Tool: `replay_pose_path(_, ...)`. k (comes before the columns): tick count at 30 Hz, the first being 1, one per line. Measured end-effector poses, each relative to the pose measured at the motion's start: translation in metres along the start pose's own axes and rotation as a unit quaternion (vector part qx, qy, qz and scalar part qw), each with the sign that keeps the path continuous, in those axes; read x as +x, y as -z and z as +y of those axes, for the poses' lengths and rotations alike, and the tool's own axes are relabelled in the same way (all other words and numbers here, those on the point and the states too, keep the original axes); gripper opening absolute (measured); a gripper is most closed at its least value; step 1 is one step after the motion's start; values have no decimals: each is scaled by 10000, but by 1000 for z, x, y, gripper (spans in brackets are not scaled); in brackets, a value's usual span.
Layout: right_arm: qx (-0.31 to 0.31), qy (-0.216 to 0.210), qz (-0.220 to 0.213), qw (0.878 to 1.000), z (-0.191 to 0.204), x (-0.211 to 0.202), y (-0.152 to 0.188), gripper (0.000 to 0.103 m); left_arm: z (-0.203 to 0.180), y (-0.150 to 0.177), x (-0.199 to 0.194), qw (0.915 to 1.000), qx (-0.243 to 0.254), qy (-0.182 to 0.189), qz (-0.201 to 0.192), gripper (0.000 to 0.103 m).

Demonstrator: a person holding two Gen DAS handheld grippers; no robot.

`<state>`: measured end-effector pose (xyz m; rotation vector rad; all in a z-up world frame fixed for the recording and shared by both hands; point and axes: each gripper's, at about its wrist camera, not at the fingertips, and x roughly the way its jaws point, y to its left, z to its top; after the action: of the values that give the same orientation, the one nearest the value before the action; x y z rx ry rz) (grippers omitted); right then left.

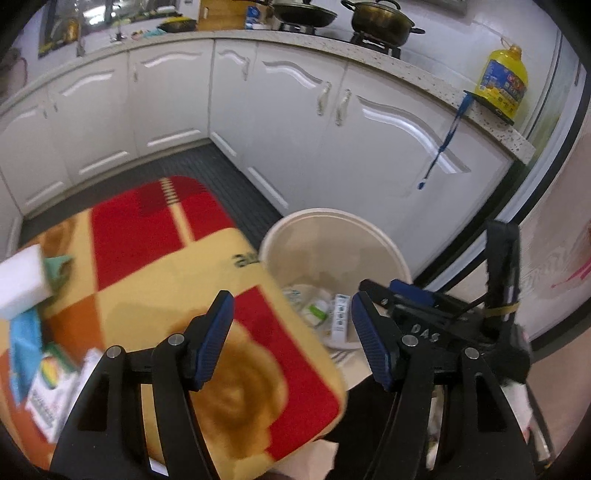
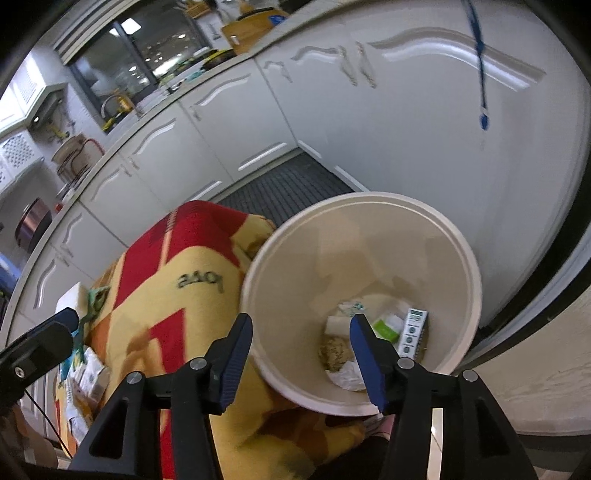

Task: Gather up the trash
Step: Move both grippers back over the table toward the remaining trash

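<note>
White cabinet doors (image 1: 295, 122) below a speckled table (image 1: 443, 88), yellow oil jug (image 1: 503, 79) on its end, two dark pans (image 1: 380, 16) on the stove, red-and-yellow mat (image 1: 177, 251) on the floor

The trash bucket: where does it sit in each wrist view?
Left wrist: trash bucket right of centre, past the rug's corner.
Right wrist: trash bucket lower right, behind the right finger.
Shared landmark: blue strap hanging over the cabinet door.

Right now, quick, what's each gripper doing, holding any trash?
Left gripper: open, holding nothing.
Right gripper: open, holding nothing, over the round cream plastic bin.
</note>
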<state>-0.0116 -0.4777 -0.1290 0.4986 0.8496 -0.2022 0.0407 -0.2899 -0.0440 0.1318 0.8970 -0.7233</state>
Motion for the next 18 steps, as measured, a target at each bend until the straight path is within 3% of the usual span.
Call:
replay_pose_path(10,-517,-260,17,9983,58,-2,7,57,40,24,-38,9981,-165,-518,-295,65)
replay_pose_path(18,-882,-420,-17,9952,97,-9,11,57,70,41,-64,9969,-441,-531,-372,65)
